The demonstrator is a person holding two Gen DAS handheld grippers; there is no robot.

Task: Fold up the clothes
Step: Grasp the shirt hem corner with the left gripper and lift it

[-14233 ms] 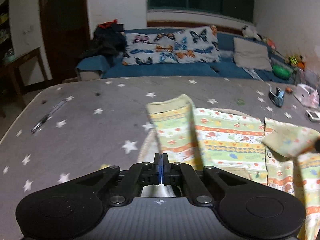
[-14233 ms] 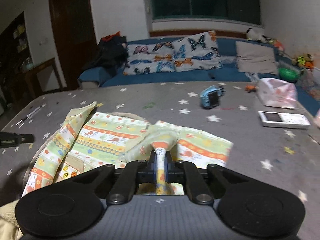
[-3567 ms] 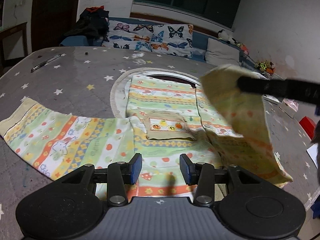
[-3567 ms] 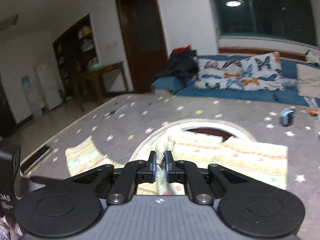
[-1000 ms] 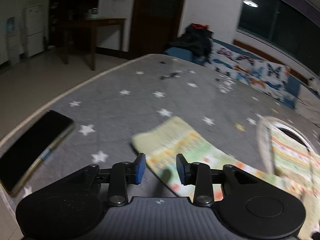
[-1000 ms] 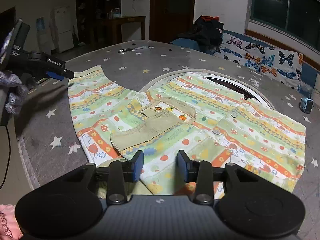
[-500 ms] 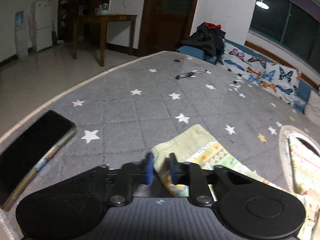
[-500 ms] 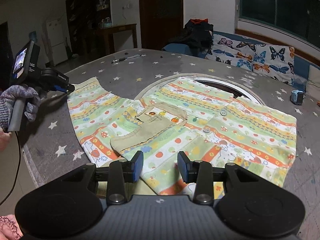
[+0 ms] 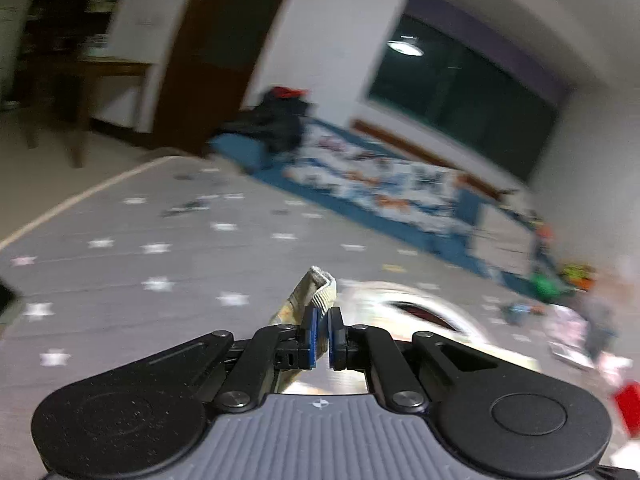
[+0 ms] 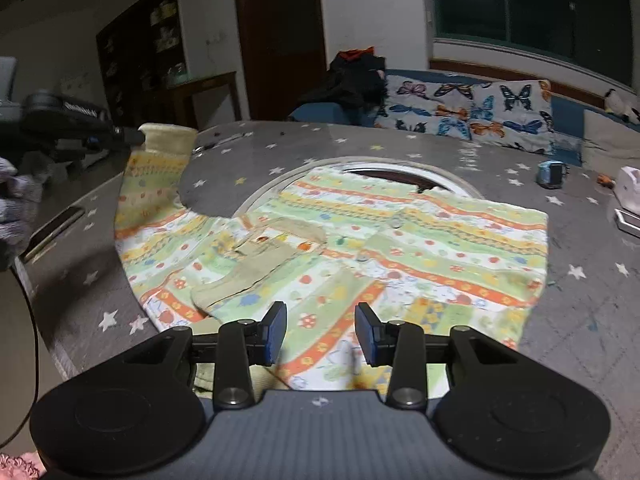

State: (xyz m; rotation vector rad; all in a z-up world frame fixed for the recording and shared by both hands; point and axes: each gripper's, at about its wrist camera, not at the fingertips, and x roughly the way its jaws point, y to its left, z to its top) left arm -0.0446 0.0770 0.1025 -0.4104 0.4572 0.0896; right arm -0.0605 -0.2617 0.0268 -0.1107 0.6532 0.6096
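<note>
A small shirt (image 10: 360,232) with green, orange and yellow stripes lies spread face up on the grey star-print table (image 10: 592,320), a beige pocket (image 10: 256,264) on its chest. My left gripper (image 9: 322,316) is shut on the cuff (image 9: 320,284) of the left sleeve. In the right wrist view that gripper (image 10: 136,136) holds the sleeve (image 10: 148,188) raised off the table at the left, the fabric hanging down from it. Above the shirt's near hem my right gripper (image 10: 321,334) stands open, nothing between its fingers. The left wrist view is blurred.
A dark phone (image 10: 52,226) lies near the table's left edge, below a gloved hand (image 10: 16,200). A small blue object (image 10: 551,173) and white items (image 10: 628,192) sit at the far right. Behind the table is a blue sofa with butterfly cushions (image 10: 472,114).
The left gripper closed on the sleeve cuff and lifted it off the table, swinging toward the shirt. The right gripper stayed open and shifted a little over the hem.
</note>
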